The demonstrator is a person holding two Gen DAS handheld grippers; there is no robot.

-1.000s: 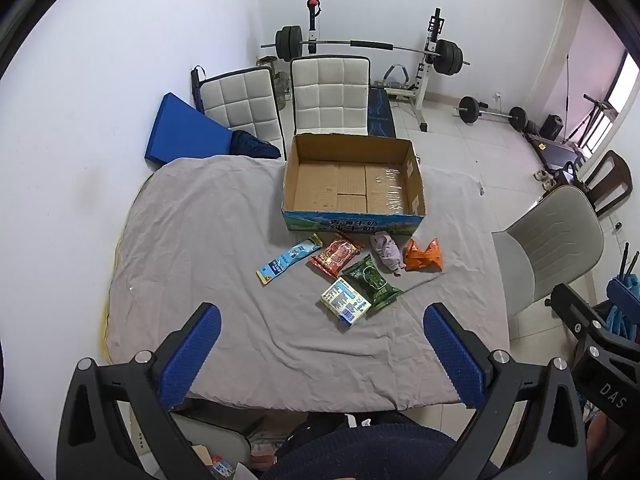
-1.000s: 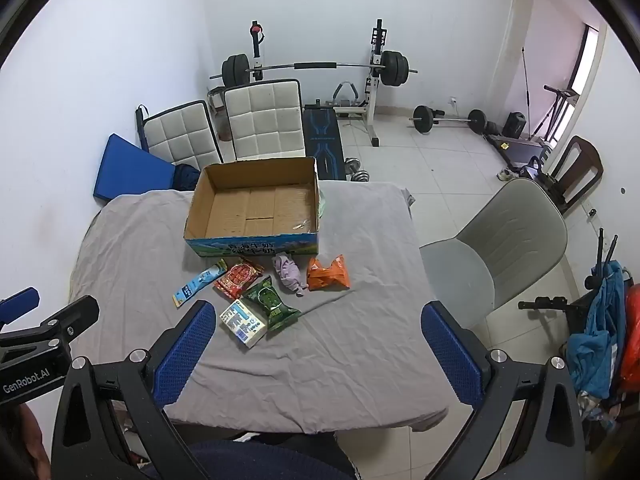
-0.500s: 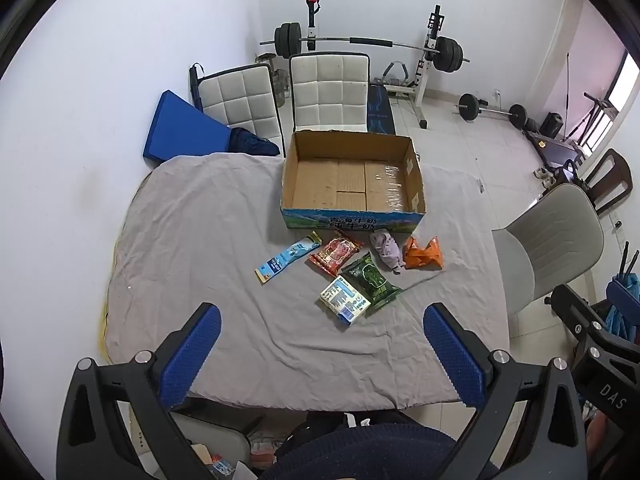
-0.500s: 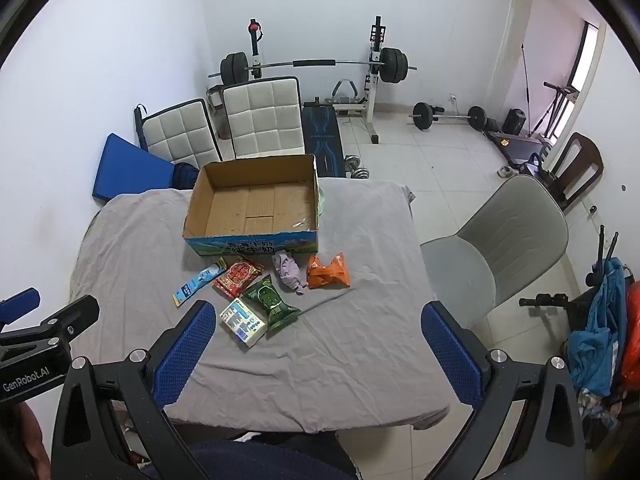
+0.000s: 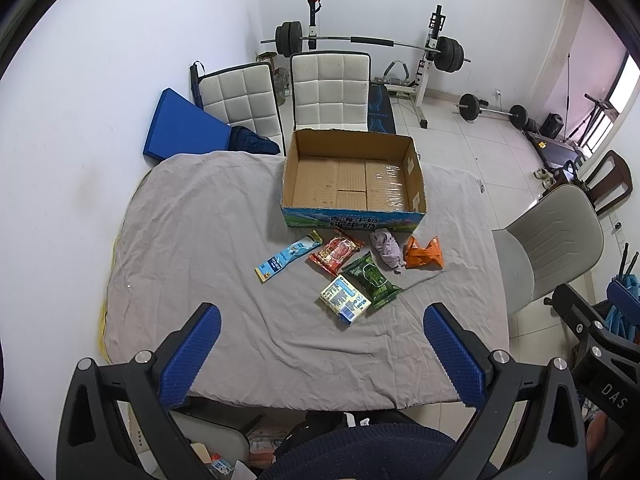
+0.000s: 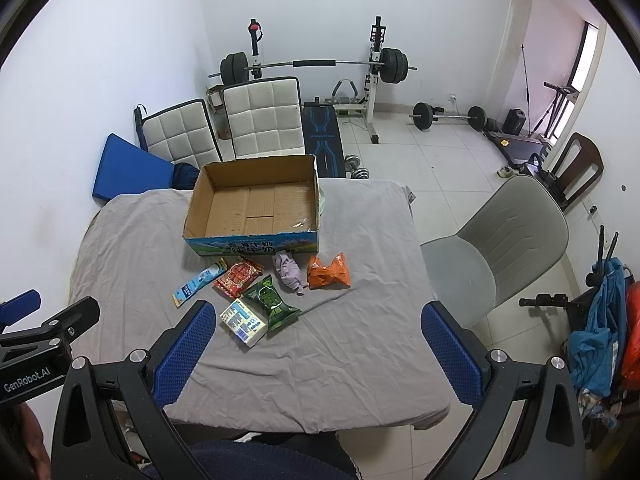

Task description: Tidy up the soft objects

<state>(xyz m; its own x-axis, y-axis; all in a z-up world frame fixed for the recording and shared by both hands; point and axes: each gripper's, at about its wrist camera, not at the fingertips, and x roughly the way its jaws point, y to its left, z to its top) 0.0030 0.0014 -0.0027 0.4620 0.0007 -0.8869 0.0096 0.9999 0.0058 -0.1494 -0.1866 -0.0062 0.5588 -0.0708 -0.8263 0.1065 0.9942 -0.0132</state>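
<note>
Both claws, left [image 5: 320, 350] and right [image 6: 318, 344], gape empty; light, crinkly packets [image 5: 335, 251] near the box [image 5: 352, 216] want edge pinches.

We see box [image 5: 352, 178] and packets [image 5: 362, 276] sit slightly higher in left view; in right view, same cluster [image 6: 264, 292] shifts barely left. Nothing else differs.

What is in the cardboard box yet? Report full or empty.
Empty. The cardboard box shows only its bare floor in both views; all the packets, like the orange packet, lie on the table outside.
</note>
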